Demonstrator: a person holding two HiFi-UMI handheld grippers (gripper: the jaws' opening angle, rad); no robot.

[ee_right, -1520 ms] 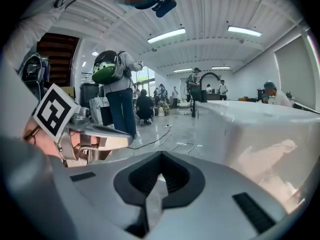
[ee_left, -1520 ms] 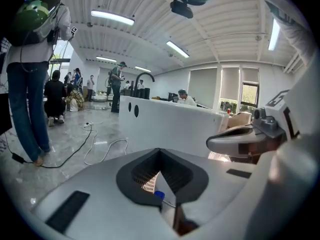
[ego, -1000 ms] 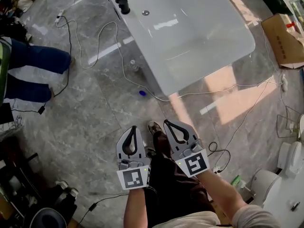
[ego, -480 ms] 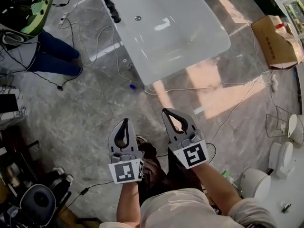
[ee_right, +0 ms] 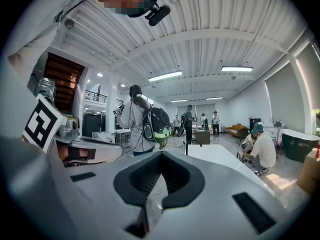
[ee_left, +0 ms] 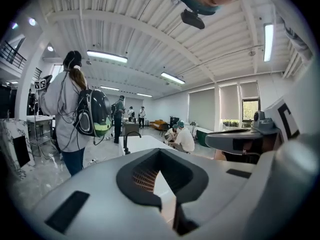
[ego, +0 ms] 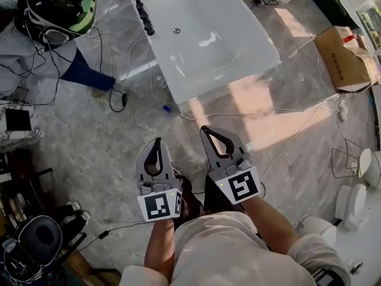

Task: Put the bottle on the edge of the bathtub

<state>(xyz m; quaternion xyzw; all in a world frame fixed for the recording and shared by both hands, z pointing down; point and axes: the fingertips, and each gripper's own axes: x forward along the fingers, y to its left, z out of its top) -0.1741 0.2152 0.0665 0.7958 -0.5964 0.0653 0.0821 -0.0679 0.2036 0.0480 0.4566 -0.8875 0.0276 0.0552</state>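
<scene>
A small clear bottle [ego: 159,81] stands on the grey floor beside the left side of the white bathtub [ego: 238,46]; a small blue thing [ego: 167,108] lies near it. A black faucet [ego: 143,14] rises from the tub's left edge. Held side by side over the floor short of the tub, my left gripper [ego: 156,142] and right gripper [ego: 206,130] are both shut with nothing in them. In the left gripper view my left gripper [ee_left: 162,171] points level at the bathtub [ee_left: 142,143]. In the right gripper view my right gripper [ee_right: 160,176] faces the bathtub [ee_right: 220,156] and faucet [ee_right: 192,145].
A person with a backpack [ego: 53,16] stands at the left near the tub. Cables [ego: 128,58] trail over the floor. A cardboard box [ego: 345,55] lies at the right, white toilets [ego: 351,204] at the lower right, and a black chair [ego: 36,243] at the lower left.
Both grippers have risen together, still shut and empty. The view has pulled up and back from the tub, and the person at the left has come further into view.
</scene>
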